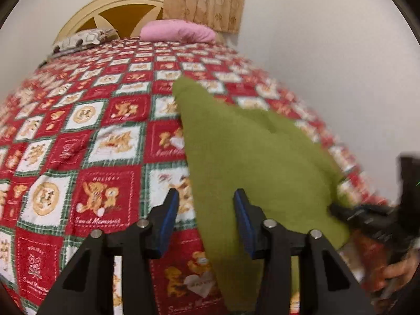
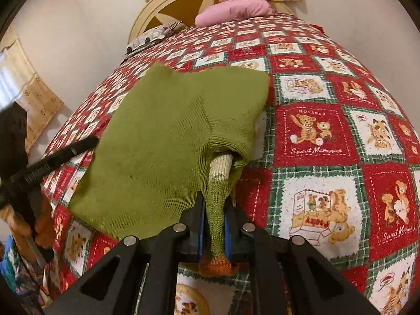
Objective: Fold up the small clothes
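A small olive-green knitted sweater [image 2: 157, 141] lies spread on the red and white teddy-bear quilt [image 2: 315, 131]. My right gripper [image 2: 214, 210] is shut on its sleeve, a green tube with a cream band and an orange cuff [image 2: 215, 266] that hangs out behind the pads. In the left wrist view the sweater [image 1: 249, 157] runs down the right half of the bed. My left gripper [image 1: 206, 197] stands open over the sweater's left edge, and its blue pads do not press on the cloth. The right gripper [image 1: 341, 208] shows at the far right, holding the cloth.
A pink pillow [image 1: 178, 32] and a patterned pillow [image 1: 84, 38] lie at the head of the bed, against a cream headboard [image 1: 115, 8]. Beige curtains [image 1: 204, 0] hang behind. A white wall [image 1: 341, 65] borders the bed's right side. A person's hand [image 1: 399, 270] holds the right gripper.
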`<control>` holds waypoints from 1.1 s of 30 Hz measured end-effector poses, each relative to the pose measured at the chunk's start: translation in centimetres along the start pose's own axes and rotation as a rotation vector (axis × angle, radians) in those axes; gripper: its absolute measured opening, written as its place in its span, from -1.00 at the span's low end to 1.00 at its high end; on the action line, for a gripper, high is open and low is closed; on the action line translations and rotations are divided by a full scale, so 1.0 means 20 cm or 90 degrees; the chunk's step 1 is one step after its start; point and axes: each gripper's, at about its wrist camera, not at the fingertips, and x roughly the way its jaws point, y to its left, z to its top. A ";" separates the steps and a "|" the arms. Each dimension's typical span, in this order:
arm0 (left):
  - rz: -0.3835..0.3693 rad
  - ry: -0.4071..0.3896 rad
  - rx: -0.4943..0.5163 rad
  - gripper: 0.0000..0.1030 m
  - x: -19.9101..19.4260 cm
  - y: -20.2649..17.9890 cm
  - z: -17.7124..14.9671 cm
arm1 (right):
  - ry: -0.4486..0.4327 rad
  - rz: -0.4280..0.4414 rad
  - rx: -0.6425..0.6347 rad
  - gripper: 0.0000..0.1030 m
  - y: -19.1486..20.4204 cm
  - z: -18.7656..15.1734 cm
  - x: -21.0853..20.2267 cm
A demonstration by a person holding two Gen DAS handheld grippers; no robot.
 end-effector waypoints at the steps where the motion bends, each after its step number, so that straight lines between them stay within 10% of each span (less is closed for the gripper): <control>1: 0.028 -0.005 0.017 0.17 0.01 -0.01 -0.03 | 0.000 -0.004 -0.003 -0.78 0.00 0.00 0.00; 5: 0.079 -0.021 0.024 0.75 -0.03 0.06 -0.06 | -0.011 -0.018 -0.010 -0.54 0.03 0.00 -0.03; 12: 0.108 -0.023 -0.051 0.72 -0.16 0.33 -0.13 | -0.143 0.007 0.018 -0.55 0.12 0.01 -0.31; 17: 0.072 -0.042 -0.101 0.72 -0.24 0.38 -0.10 | -0.053 0.146 -0.047 -0.55 0.52 -0.04 -0.11; 21: 0.065 -0.059 -0.089 0.72 -0.30 0.38 -0.09 | 0.039 0.126 -0.091 -0.54 0.75 -0.17 0.19; 29: 0.043 -0.052 -0.083 0.72 -0.24 0.39 -0.02 | 0.056 0.233 -0.023 -0.54 0.64 -0.15 0.10; 33: 0.021 -0.059 -0.057 0.72 -0.17 0.30 0.10 | -0.078 0.164 -0.037 -0.55 0.49 -0.01 -0.23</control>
